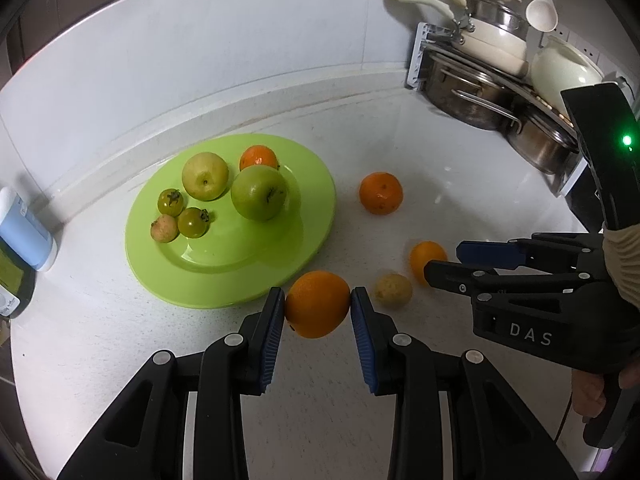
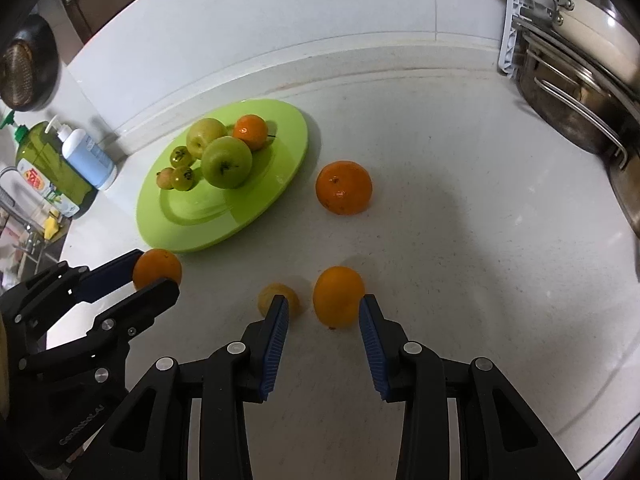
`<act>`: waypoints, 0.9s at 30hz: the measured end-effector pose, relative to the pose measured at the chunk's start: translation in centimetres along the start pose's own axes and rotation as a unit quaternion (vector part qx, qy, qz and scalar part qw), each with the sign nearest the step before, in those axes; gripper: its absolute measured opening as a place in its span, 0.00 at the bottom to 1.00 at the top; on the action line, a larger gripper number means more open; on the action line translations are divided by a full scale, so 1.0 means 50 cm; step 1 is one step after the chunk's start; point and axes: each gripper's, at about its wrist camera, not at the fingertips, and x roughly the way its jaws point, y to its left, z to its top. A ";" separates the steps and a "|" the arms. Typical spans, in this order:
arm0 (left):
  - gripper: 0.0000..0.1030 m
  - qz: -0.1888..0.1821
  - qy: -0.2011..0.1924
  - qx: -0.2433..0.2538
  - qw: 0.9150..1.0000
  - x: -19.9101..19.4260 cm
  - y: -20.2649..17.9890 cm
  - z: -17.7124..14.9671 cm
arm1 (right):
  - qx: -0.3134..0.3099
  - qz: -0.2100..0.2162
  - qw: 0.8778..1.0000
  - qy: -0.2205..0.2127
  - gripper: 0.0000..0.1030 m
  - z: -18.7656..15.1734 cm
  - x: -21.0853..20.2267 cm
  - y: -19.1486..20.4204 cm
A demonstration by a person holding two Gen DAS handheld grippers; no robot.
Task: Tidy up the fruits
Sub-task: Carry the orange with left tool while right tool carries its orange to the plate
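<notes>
My left gripper (image 1: 318, 300) is shut on an orange (image 1: 317, 304), which sits between its blue pads just off the near rim of the green plate (image 1: 224, 256). The plate holds two green apples, a mandarin and three small fruits. In the right wrist view my right gripper (image 2: 323, 304) stands with its pads a little apart. Another orange (image 2: 339, 296) lies on the counter just past its tips, close to the right pad and clear of the left one. A small yellowish fruit (image 2: 278, 290) sits behind the left fingertip. A loose mandarin (image 2: 344, 187) lies farther back.
Stacked steel pots and pans (image 1: 472, 100) on a rack fill the back right corner. A soap bottle (image 2: 88, 160) and a green bottle stand at the left by the wall. The white counter runs up to the tiled backsplash. A person's hand (image 1: 592, 396) holds the right gripper.
</notes>
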 end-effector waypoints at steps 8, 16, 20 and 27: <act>0.33 -0.002 0.009 -0.007 1.000 0.023 0.006 0.003 | 0.012 -0.005 1.000 0.015 0.37 0.006 0.027 -0.007; 0.33 0.000 0.019 -0.014 1.000 0.035 0.012 0.003 | 0.009 -0.011 1.000 0.028 0.36 0.013 0.053 -0.010; 0.33 0.000 0.019 -0.015 1.000 0.036 0.014 0.005 | 0.008 -0.014 0.999 0.028 0.33 0.015 0.055 -0.008; 0.33 0.000 0.017 -0.019 1.000 0.032 0.016 0.004 | 0.003 -0.022 0.999 0.025 0.33 0.013 0.052 -0.005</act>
